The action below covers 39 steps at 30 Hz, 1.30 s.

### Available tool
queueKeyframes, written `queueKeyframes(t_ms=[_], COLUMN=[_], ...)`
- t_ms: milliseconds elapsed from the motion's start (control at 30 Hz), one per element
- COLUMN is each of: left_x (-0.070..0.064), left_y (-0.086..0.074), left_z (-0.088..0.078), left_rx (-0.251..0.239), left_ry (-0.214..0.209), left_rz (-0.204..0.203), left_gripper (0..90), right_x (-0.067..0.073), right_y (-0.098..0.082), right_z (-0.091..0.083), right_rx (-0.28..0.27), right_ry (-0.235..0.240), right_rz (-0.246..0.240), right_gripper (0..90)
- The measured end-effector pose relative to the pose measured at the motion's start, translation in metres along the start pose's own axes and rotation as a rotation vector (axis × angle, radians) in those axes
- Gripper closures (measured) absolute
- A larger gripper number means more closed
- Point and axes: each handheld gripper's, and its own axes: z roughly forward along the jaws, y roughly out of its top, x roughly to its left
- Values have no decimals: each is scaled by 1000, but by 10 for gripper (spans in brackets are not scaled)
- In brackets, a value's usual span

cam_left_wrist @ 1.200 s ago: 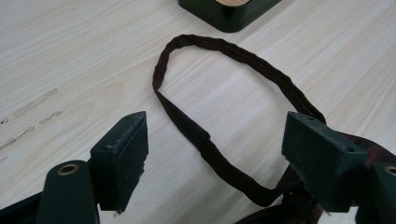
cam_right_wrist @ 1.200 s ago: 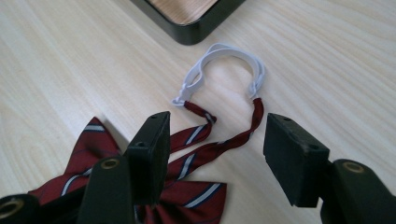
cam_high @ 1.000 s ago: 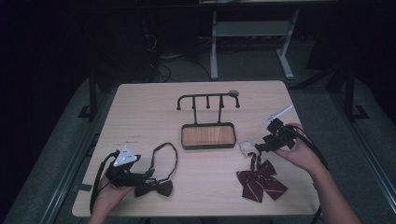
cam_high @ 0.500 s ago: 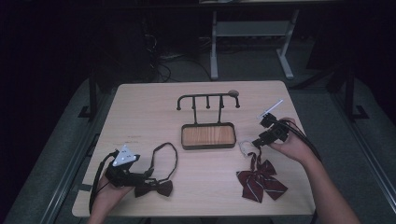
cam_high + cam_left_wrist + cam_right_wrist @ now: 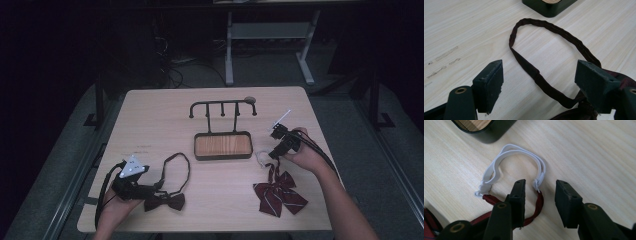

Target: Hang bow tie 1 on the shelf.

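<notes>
Between the jaws: the right tongs [image 5: 539, 202] stand half open, one jaw on each side of the red strap [image 5: 537, 206] where it joins the white loop [image 5: 511, 152]. The jaws have just been closing in on that strap, but the pads do not press it yet.
Why there: I think the join is a good spot to pinch, because the strap is thin and lifts off the table [image 5: 160, 120] a little.
Red bow [image 5: 278, 194]: it lies flat just behind the right tongs [image 5: 274, 152], near the hand [image 5: 305, 155]. Its white loop points ahead of the jaws, toward the tray [image 5: 223, 146].
Rack [image 5: 222, 107]: it stands past the tray, well ahead of both tongs. Its pegs look made for hanging a loop, so the bows likely go there.
Left tongs [image 5: 539, 82]: open wide and holding nothing. They rest low on the table, with the dark strap [image 5: 554, 32] running between the jaws and curving out ahead.
Dark bow [image 5: 167, 201]: just beside the left tongs [image 5: 152, 190], flat on the table, waiting its turn.
Left hand [image 5: 117, 207]: it seems to wait so the right side can work first.
</notes>
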Motion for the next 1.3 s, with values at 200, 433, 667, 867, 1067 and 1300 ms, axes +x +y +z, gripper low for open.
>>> queueKeyframes(t_ms=[200,433,667,867,1067,1300], left_x=[0,0,0,-1,-1,-2], left_y=[0,-1,-1,-1,-1,-1], left_z=[1,2,1,2,2,3], left_rx=[5,6,-1,0,0,4], left_ry=[-3,-13,-12,-12,-13,-16], left_rz=[4,-4,3,1,-1,-1], left_gripper=[234,234,234,234,234,234], right_x=[2,5,2,2,4,11], right_y=[2,3,0,-6,-12,-19], right_z=[4,7,5,-6,-26,-46], right_rx=[23,32,47,28,-37,-64], right_ry=[-20,-35,-23,17,58,67], right_rz=[-14,-24,-7,3,8,-12], right_gripper=[681,786,834,839,837,837])
